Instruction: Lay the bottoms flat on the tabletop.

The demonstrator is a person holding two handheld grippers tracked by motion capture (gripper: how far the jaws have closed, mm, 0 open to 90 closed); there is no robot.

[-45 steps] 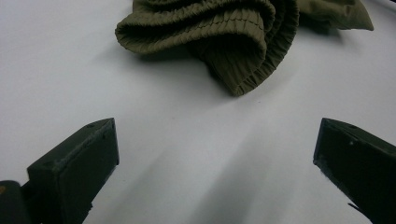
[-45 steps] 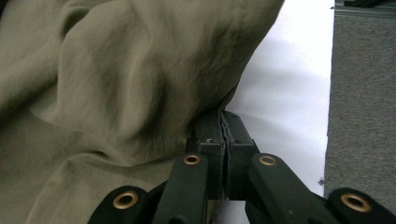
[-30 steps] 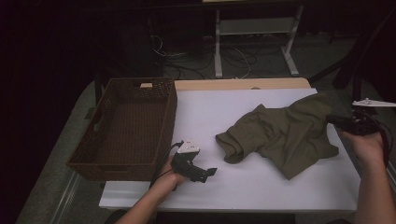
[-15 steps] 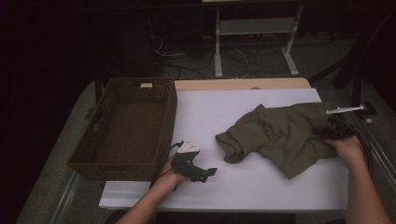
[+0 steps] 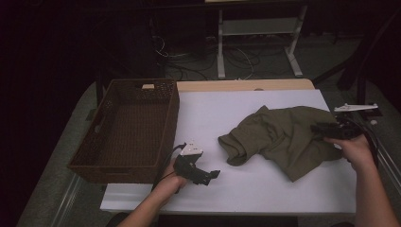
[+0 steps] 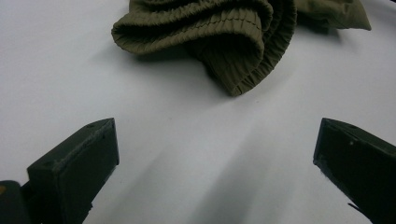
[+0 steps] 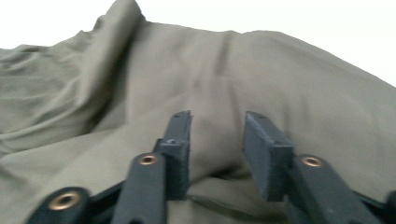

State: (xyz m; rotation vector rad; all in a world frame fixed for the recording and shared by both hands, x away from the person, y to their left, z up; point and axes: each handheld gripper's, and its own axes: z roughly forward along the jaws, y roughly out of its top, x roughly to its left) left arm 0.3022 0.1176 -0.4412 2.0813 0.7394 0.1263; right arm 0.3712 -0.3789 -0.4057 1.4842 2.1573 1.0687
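A crumpled olive-green garment (image 5: 279, 137) lies on the white table (image 5: 213, 109), right of centre. My right gripper (image 5: 314, 128) lies low over its right edge and points left. In the right gripper view its jaws (image 7: 217, 126) have just been opening; a gap separates them, the cloth (image 7: 93, 93) lies under and beyond them, and the pads do not press on it. My left gripper (image 5: 210, 176) rests near the table's front edge, wide open (image 6: 215, 158) with only bare table between the jaws, and the garment's ribbed hem (image 6: 210, 28) lies ahead of it.
A dark woven basket (image 5: 172, 123) stands on the left part of the table, with nothing visible inside. A strip of bare wood (image 5: 246, 85) runs along the far edge. Beyond it are a white frame's legs and cables on the dark floor.
The right hand has moved left and lower onto the garment. Its raised right side has settled flat on the table. The left gripper has stayed where it was.
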